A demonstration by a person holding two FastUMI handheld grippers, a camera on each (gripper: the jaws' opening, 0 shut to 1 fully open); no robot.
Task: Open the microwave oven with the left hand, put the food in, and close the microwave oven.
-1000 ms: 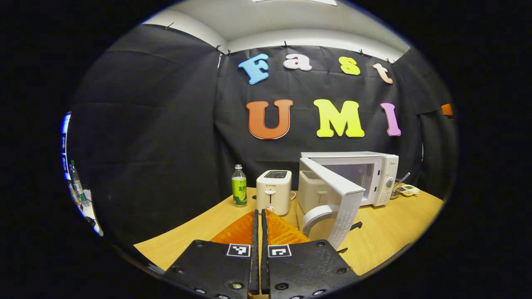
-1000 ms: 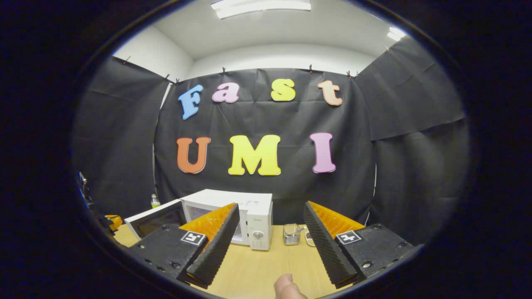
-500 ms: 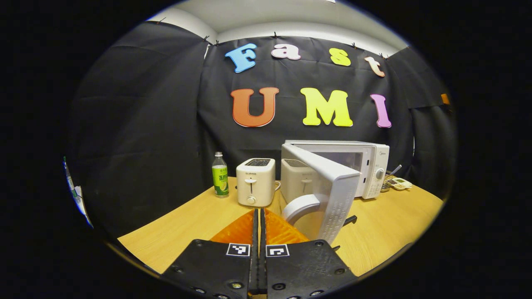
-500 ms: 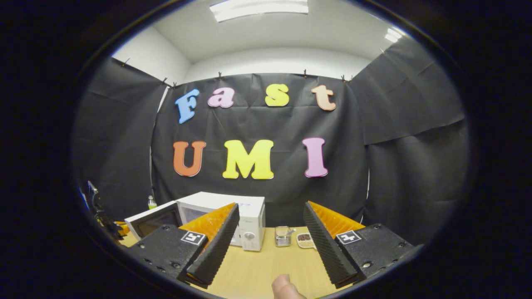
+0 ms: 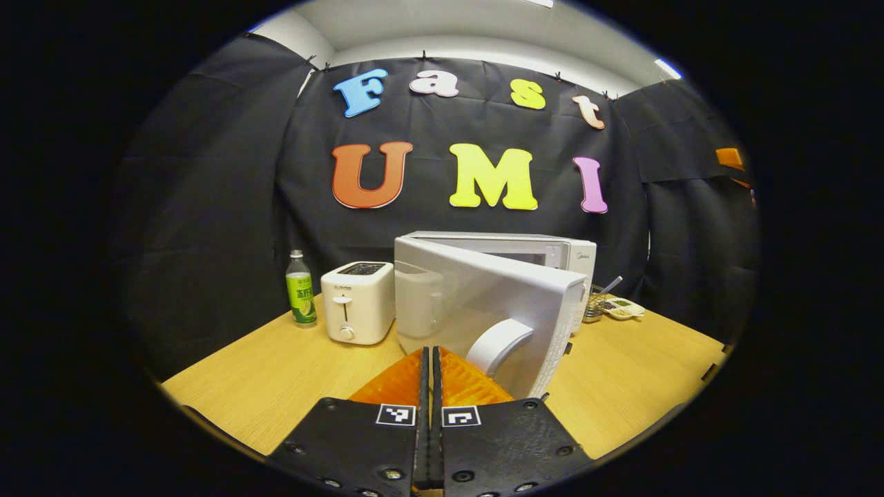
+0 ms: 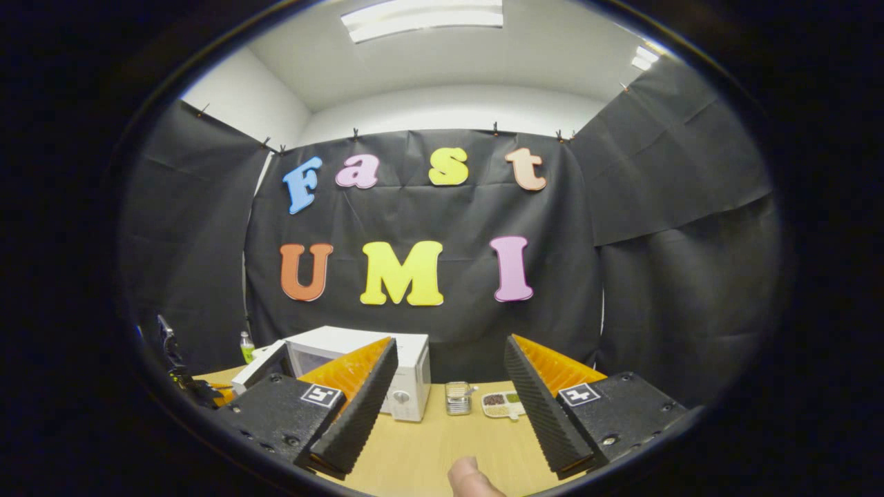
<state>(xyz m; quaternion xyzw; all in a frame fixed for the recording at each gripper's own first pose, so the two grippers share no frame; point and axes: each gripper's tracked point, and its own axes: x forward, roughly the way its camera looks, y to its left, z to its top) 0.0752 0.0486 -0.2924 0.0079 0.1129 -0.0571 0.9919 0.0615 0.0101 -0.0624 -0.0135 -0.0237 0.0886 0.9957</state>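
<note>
Microwave, white, stands toward the back edge of the wooden desk in the left gripper view, its door swung partway out toward the camera with a curved white handle on its outer face. The left gripper sits low in front of that door, its fingers pressed together with nothing between them. A white toaster stands just left of the microwave, a green-labelled bottle beyond it nearer the desk's left edge, and a small tray lies to the microwave's right.

In the right gripper view, the right gripper is held with its fingers wide apart, empty, above the desk. The microwave stands at the back left, door ajar. A glass jar and the tray sit beside it. A fingertip shows at the bottom edge.
</note>
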